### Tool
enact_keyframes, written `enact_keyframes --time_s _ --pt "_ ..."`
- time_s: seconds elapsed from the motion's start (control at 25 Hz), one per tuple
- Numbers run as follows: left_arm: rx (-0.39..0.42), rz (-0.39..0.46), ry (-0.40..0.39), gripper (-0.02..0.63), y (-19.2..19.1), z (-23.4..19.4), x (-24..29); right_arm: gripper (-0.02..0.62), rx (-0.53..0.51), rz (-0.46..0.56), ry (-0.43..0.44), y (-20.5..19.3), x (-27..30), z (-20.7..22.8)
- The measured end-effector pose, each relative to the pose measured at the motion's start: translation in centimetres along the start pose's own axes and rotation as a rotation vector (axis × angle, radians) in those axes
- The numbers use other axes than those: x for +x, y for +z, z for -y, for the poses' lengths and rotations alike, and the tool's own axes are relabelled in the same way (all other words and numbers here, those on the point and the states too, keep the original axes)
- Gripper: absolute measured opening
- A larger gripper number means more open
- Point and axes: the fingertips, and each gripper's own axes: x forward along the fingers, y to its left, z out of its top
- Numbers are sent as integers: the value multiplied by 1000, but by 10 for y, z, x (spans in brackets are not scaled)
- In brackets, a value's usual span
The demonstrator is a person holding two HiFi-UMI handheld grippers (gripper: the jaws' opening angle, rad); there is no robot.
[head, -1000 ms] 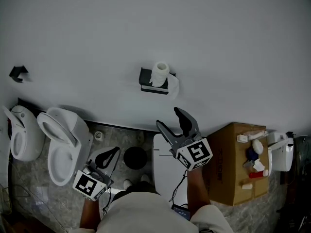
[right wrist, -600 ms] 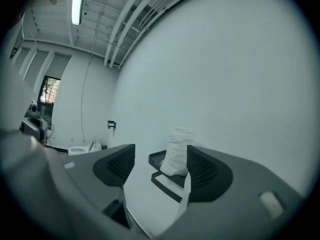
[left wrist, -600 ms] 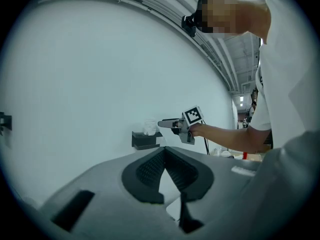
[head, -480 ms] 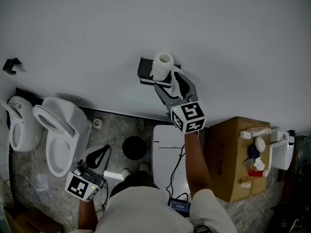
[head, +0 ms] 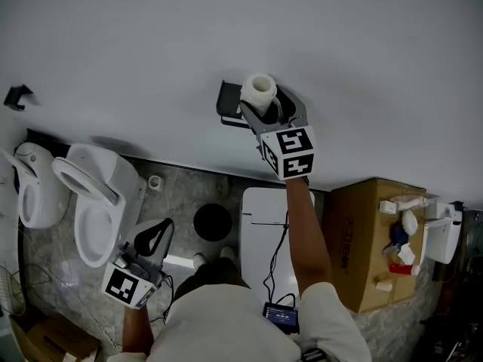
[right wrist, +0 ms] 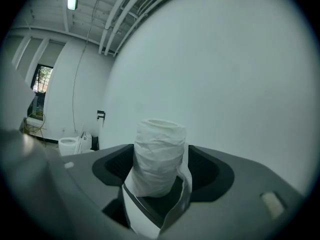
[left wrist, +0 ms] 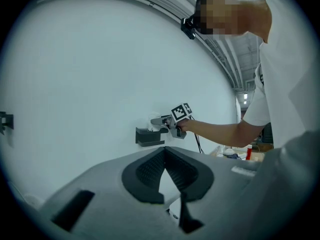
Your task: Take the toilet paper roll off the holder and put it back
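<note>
Head view, roll: toilet paper roll (head: 259, 90) stands upright on the wall holder (head: 229, 105), at 12 o'clock from frame centre.
Head view, right: right gripper (head: 266, 104) is at the holder, with the roll between its fingers.
Head view, left: left gripper (head: 153, 231) is low at 7 o'clock, well apart from the holder and near the toilet (head: 94, 210).
Left gripper view, fingers: tips together, nothing between them; holder at 12 o'clock beyond.
Right gripper view, fingers: apart, having just been opening; the roll stands between them with a gap on each side. A loose paper tail hangs at 5 o'clock.
</note>
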Motion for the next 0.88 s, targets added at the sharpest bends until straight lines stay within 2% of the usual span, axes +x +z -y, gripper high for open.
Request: enact_keyframes --time_s 0.28,0.4,0.88 --pt "3 -3 -1 3 -1 4 7 336 -61 -37 -15 -4 9 3" --pt "2 0 11 3 0 4 6 310 -85 -35 -18 -2 11 3" --pt "-2 7 36 3 1 -1 1 304 -59 -14 -7 2 0 -5"
